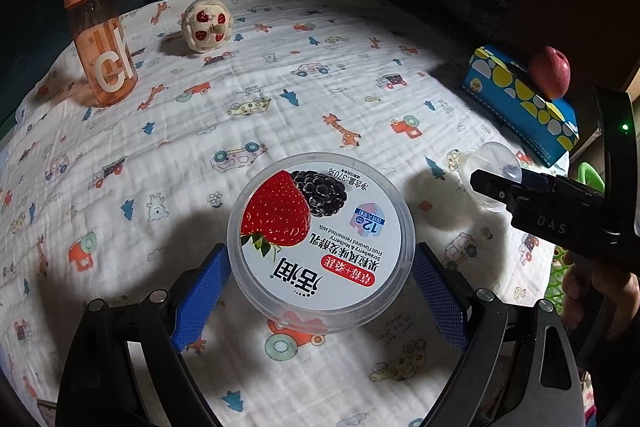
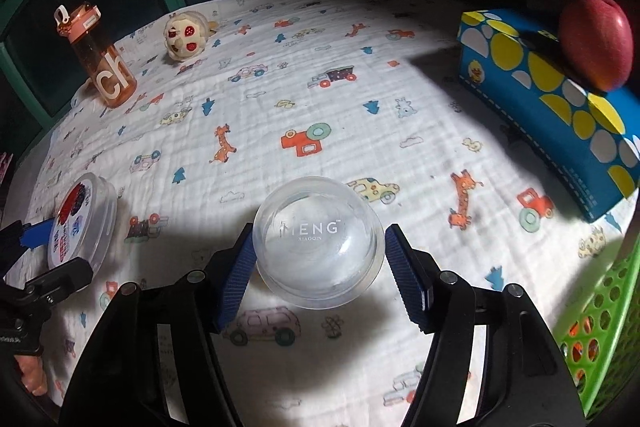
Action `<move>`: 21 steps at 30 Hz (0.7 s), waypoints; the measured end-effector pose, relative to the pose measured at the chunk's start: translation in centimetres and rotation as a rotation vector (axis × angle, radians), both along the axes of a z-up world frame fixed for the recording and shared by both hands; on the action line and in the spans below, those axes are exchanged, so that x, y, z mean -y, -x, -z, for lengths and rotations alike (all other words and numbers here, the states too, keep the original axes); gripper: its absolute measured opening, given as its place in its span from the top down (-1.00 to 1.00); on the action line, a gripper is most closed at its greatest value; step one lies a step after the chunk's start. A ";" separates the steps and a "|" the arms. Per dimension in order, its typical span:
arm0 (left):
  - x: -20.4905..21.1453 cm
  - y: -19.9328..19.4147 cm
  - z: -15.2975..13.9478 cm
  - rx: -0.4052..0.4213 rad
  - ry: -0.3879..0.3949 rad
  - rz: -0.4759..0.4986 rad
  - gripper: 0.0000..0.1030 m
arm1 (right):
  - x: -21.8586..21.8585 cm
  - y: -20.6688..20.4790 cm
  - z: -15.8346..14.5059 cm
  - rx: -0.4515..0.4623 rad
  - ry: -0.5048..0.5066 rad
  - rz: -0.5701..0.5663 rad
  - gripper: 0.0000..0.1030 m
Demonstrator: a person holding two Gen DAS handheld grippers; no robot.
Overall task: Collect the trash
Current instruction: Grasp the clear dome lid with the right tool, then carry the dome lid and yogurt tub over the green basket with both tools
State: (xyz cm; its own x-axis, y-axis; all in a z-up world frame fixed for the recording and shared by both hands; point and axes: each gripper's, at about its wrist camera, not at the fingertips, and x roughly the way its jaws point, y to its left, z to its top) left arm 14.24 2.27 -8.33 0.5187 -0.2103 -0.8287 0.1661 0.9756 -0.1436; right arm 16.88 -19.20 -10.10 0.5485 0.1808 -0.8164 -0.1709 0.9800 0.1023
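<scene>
A round yogurt tub [image 1: 320,243] with a strawberry and mulberry lid sits between the blue pads of my left gripper [image 1: 322,281]; the pads touch its sides. The tub also shows at the left of the right wrist view [image 2: 82,219]. A clear plastic cup [image 2: 318,243] marked MENG, bottom towards the camera, sits between the pads of my right gripper [image 2: 320,279], which close on its sides. In the left wrist view the cup [image 1: 490,167] shows at the tip of the right gripper.
The table is covered by a white cloth [image 2: 320,87] with car and giraffe prints. An orange water bottle [image 1: 98,35] and a plush toy [image 1: 206,25] stand at the back left. A blue tissue box [image 2: 552,107] carries a red apple [image 2: 596,39]. A green basket [image 2: 600,327] stands at the right.
</scene>
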 end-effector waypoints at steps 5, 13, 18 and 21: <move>1.9 0.7 -0.5 0.012 0.003 0.033 -0.70 | 2.0 2.7 -1.3 0.017 -0.003 0.032 -0.25; 4.7 1.7 -1.2 0.024 0.008 0.087 -0.70 | 5.5 6.6 -3.1 0.036 -0.008 0.100 -0.25; 6.6 2.2 -2.1 0.040 0.013 0.123 -0.70 | 7.9 8.9 -4.2 0.060 -0.012 0.153 -0.25; 7.9 2.4 -2.5 0.048 0.015 0.149 -0.70 | 9.4 10.2 -4.7 0.071 0.003 0.190 -0.25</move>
State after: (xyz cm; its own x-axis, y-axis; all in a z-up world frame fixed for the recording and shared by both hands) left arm 11.85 -5.64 -5.81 0.5198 -0.3004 -0.7997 0.3162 0.9373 -0.1466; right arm 6.67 -28.60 -5.35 0.6290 0.0657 -0.7746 0.0106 0.9956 0.0931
